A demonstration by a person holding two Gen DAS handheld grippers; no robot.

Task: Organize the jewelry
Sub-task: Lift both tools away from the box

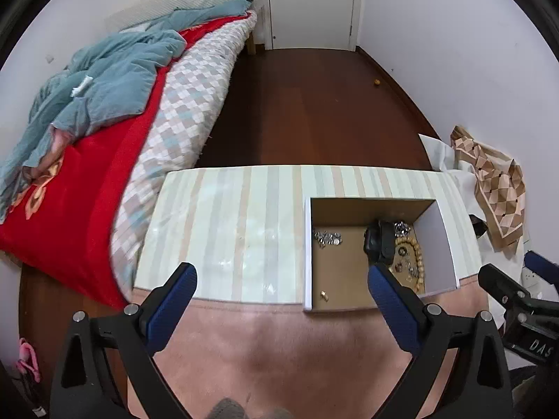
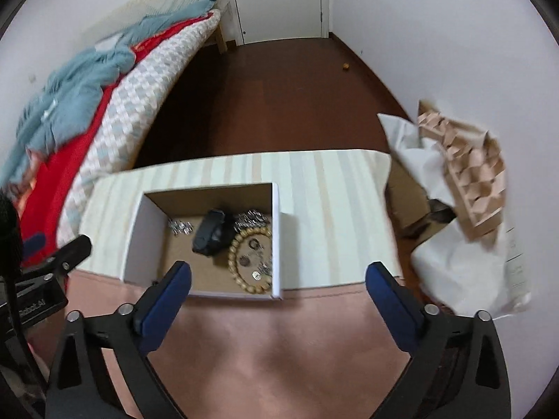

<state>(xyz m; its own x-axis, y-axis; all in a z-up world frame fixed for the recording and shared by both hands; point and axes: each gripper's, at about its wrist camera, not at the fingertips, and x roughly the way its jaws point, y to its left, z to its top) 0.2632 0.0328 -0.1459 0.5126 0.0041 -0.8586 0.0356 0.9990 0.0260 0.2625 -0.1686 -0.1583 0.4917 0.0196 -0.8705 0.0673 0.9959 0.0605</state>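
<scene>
An open-topped cardboard box with white outer walls and a brown interior (image 1: 307,244) (image 2: 139,241) is seen resting on a table covered by a pale green and beige striped cloth (image 1: 223,223) (image 2: 332,216), its near edge reaching onto a pink cloth (image 1: 272,349) (image 2: 279,345) that covers the near part of the surface. Inside the box, a black wristwatch (image 1: 379,244) (image 2: 209,237) lies near the middle, and a loop of cream wooden beads (image 1: 419,262) (image 2: 244,262) lies just beside it toward the box's right wall, with small metal charms (image 1: 405,265) (image 2: 256,265) gathered within the loop. A cluster of silver jewelry (image 1: 326,238) (image 2: 180,227) lies on the left part of the floor, a second silver cluster (image 1: 401,227) (image 2: 251,219) sits by the far wall, and 1 small gold piece (image 1: 324,295) lies alone near the front. The left gripper (image 1: 281,289) is held released above the near edge of the table, its 2 blue-padded fingers (image 1: 174,300) spread wide with nothing between them. The right gripper (image 2: 279,288) is likewise released and empty, its blue-padded fingers (image 2: 391,300) wide apart over the box's near right corner. A bed with a red blanket and a teal cover (image 1: 104,104) (image 2: 77,97) stands to the left of the table, and crumpled patterned paper (image 1: 496,188) (image 2: 468,178) lies to the right.
</scene>
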